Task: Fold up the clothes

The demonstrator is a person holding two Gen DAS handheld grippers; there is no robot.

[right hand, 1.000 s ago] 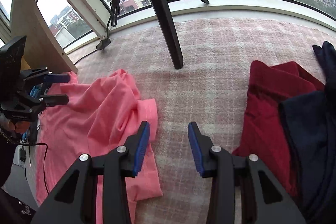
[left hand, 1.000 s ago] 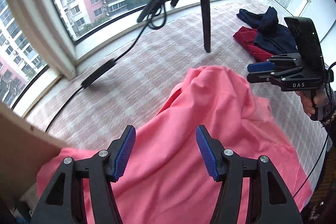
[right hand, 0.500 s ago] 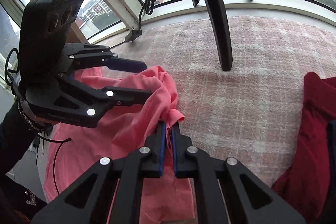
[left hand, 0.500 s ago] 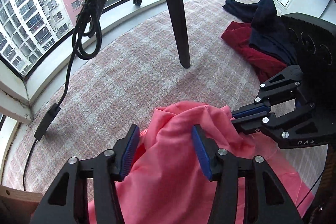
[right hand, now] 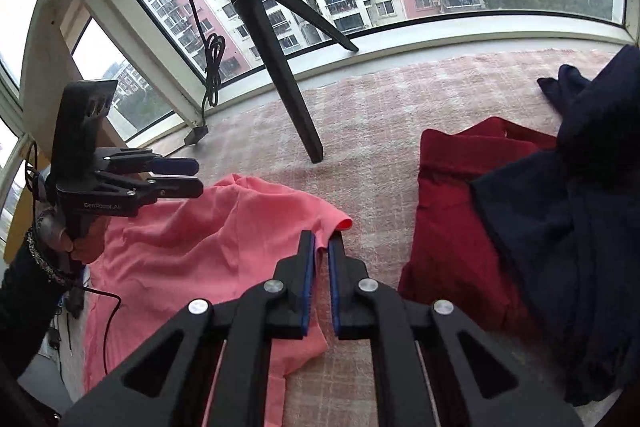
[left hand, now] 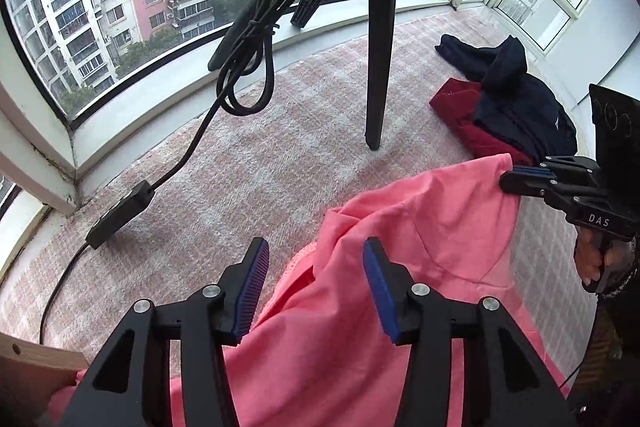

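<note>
The step in hand looked like the spreading-out before any fold; the pink shirt (right hand: 192, 247) lay rumpled on the checked mat (left hand: 248, 163), just on the near side of the tripod leg (left hand: 378, 75); the right gripper (right hand: 321, 247) had its tongs narrow and pinched on the shirt's edge by the sleeve opening, lifting that corner clear of the mat; the left gripper (left hand: 314, 281) hung over the other part of the shirt with its tongs half wide and opening, cloth beneath them but nothing pinched. The next move, I judged, called for the left tongs to close on a matching edge so the two could pull the shirt taut and lay it flat. To the right of the tripod leg lay a red garment (right hand: 456, 195) with a navy one (right hand: 568, 211) heaped over it, near the pink shirt but apart from it; a black cable (left hand: 244, 67) drooped from the tripod to a small box (left hand: 120, 213) on the mat, left of the leg; the leg itself stood close enough that a wide spread could brush it.
</note>
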